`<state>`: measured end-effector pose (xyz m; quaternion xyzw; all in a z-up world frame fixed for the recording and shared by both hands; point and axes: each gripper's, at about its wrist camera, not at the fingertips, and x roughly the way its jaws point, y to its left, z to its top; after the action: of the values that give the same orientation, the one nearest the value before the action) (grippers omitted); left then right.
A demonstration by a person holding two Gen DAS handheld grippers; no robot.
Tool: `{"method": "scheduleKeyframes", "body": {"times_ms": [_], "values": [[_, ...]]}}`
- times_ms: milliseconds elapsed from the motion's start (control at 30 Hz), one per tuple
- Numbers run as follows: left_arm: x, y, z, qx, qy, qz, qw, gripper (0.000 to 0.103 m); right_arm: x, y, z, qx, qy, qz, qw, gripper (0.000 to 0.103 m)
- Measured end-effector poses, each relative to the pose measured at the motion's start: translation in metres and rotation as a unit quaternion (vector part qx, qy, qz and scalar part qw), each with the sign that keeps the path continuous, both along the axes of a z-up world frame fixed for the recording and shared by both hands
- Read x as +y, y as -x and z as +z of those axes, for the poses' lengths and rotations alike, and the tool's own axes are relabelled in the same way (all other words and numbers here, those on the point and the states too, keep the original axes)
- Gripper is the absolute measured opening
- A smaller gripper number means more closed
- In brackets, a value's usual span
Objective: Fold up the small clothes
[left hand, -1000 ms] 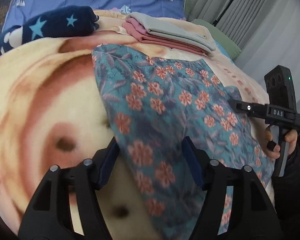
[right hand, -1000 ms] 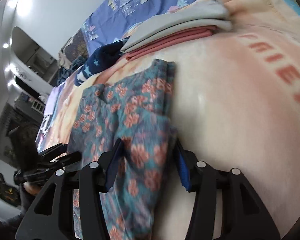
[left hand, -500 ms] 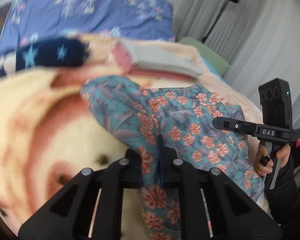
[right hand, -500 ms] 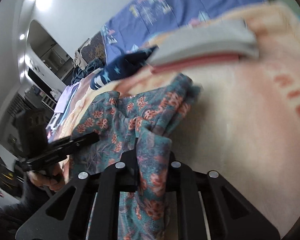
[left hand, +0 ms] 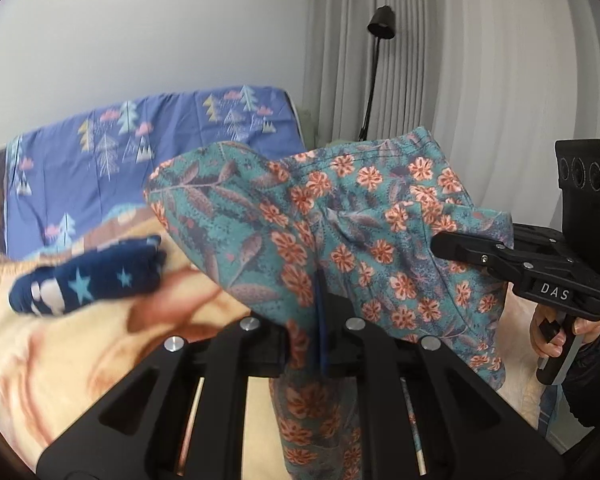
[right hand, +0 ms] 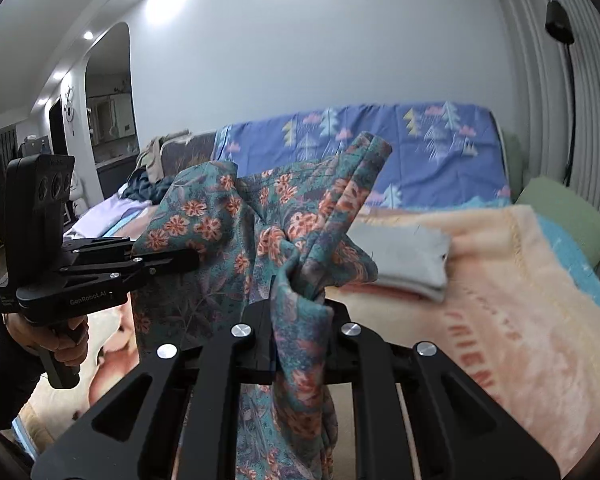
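A teal garment with orange flowers (left hand: pixel 340 232) hangs lifted above the bed, held at two edges. My left gripper (left hand: pixel 320 320) is shut on its near edge; cloth bunches between the jaws and drapes below. My right gripper (right hand: pixel 296 312) is shut on the other edge of the same garment (right hand: pixel 236 232), which rises in folds ahead of it. Each gripper shows in the other's view: the right one (left hand: pixel 452 240) at the right of the left wrist view, the left one (right hand: pixel 180 258) at the left of the right wrist view.
A peach blanket (right hand: pixel 500 288) covers the bed. A folded grey and pink stack (right hand: pixel 412 264) lies on it. A navy star-print piece (left hand: pixel 88 280) lies to the left. A blue tree-print sheet (left hand: pixel 140 160) stands behind, a floor lamp (left hand: pixel 380 28) and curtains at right.
Both grippers closed on the floral garment's edges, then raised it off the blanket. The views tilted up from the bed surface toward the wall.
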<state>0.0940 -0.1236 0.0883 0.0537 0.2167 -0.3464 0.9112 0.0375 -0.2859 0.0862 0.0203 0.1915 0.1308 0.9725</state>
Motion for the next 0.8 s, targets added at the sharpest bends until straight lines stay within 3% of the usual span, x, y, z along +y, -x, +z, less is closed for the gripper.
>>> {"method": "scheduleKeyframes", "body": {"times_ms": [333, 600, 800], "values": [[-0.052, -0.038, 0.041, -0.062, -0.057, -0.006, 0.9964, 0.011, -0.044, -0.041, 0.030, -0.022, -0.013, -0.028, 0.999, 0.013], [-0.106, -0.126, 0.079, -0.107, -0.095, 0.024, 0.9895, 0.011, -0.089, -0.130, 0.067, -0.035, -0.035, -0.066, 0.997, 0.013], [-0.136, -0.193, 0.083, -0.121, -0.111, 0.051, 0.9851, 0.011, -0.109, -0.198, 0.067, -0.033, -0.052, -0.085, 0.994, 0.012]]}}
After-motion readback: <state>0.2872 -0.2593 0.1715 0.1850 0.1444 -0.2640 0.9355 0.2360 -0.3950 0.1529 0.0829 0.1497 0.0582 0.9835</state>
